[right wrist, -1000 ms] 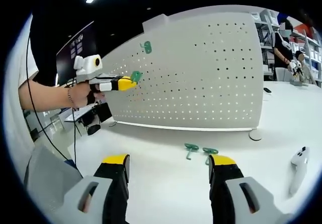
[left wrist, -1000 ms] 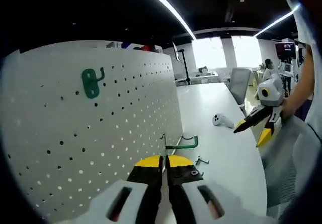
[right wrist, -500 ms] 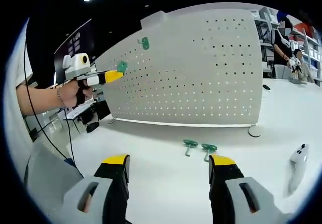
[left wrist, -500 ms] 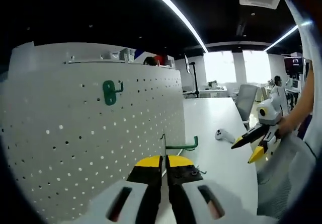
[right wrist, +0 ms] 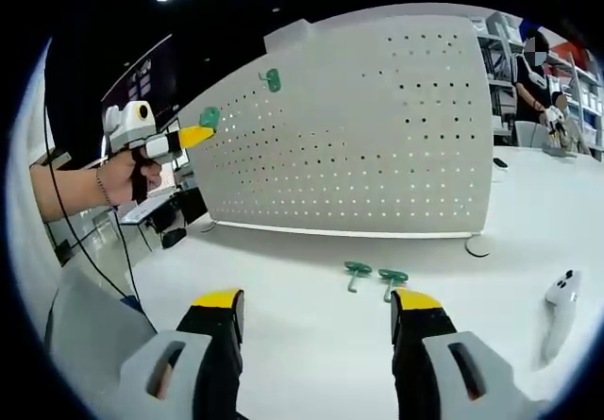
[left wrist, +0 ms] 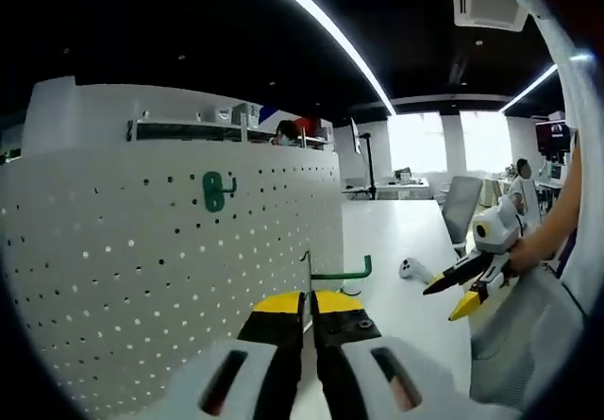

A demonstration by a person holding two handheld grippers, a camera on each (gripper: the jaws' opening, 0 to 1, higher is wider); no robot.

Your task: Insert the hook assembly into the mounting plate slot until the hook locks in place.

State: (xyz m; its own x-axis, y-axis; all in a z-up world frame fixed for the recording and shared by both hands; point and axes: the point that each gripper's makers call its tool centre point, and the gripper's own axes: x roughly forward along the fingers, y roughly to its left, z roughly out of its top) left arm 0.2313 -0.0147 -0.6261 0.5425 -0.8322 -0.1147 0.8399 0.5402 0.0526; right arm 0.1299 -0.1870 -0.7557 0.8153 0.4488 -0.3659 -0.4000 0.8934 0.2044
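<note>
The left gripper (left wrist: 308, 309), jaws closed on a green hook (left wrist: 338, 271), is nearer the pegboard (left wrist: 142, 278), which fills the frame's left half; the hook's long axis runs horizontally toward frame right, tip upturned. The right gripper (right wrist: 316, 318), jaws apart and empty, hangs at lower centre over two spare hooks (right wrist: 375, 277) on the table (right wrist: 311, 288)

green hook (left wrist: 340, 271) sticks out past closed yellow jaw tips, level, near the upright white pegboard (left wrist: 142, 278) bearing another green hook (left wrist: 215, 192).
</note>
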